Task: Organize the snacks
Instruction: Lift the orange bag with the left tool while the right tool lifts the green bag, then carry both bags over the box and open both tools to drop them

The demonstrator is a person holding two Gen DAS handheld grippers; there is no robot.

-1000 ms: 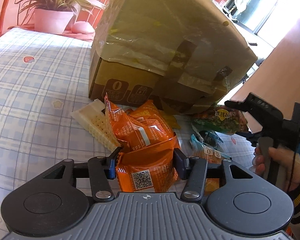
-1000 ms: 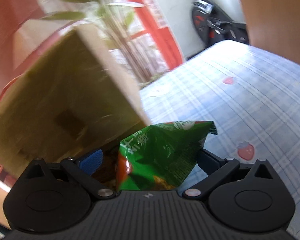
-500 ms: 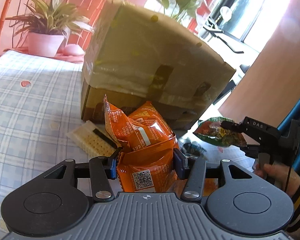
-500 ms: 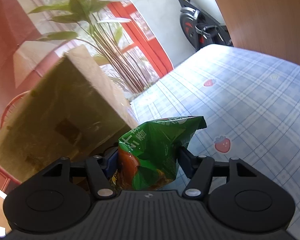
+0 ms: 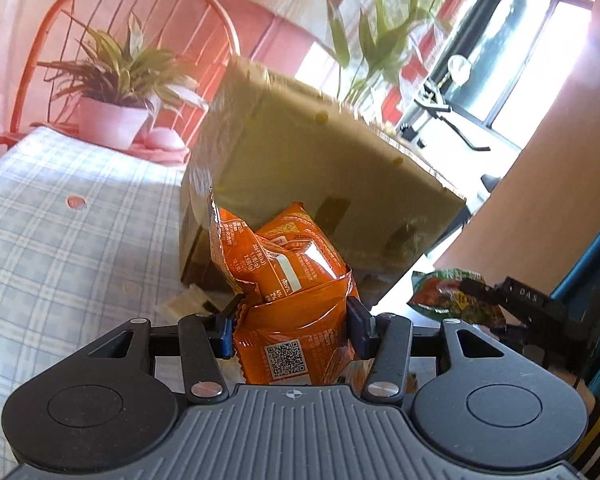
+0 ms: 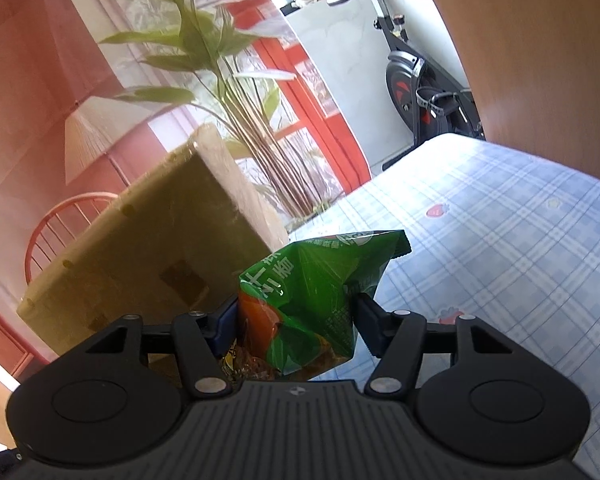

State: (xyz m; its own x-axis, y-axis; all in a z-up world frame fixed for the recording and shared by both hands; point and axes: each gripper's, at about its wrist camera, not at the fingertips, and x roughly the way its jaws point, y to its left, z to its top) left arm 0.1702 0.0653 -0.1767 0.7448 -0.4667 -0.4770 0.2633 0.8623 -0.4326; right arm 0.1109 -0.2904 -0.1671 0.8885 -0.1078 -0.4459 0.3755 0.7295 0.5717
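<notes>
**Left wrist view: two snack packs held aloft beside a taped carton**

Left wrist camera shows the left gripper (image 5: pixel 291 322) clamped on a bunch of orange snack packets (image 5: pixel 288 280), glossy crinkled foil with a QR code facing the lens, raised above the blue checked tablecloth (image 5: pixel 60 240). To its right, the right gripper (image 6: pixel 296 320) is closed on a green snack bag (image 6: pixel 320 292), its film creased and puffed. Behind both stands a cardboard box (image 5: pixel 320 184), its sides wrapped in shiny tape. A pale wafer pack (image 5: pixel 184 304) lies on the cloth below. Slick foil could slip from the pads if either grip loosens, and the upper orange packets, seemingly only wedged in, may tumble out. A hard squeeze could crush the contents.
</notes>
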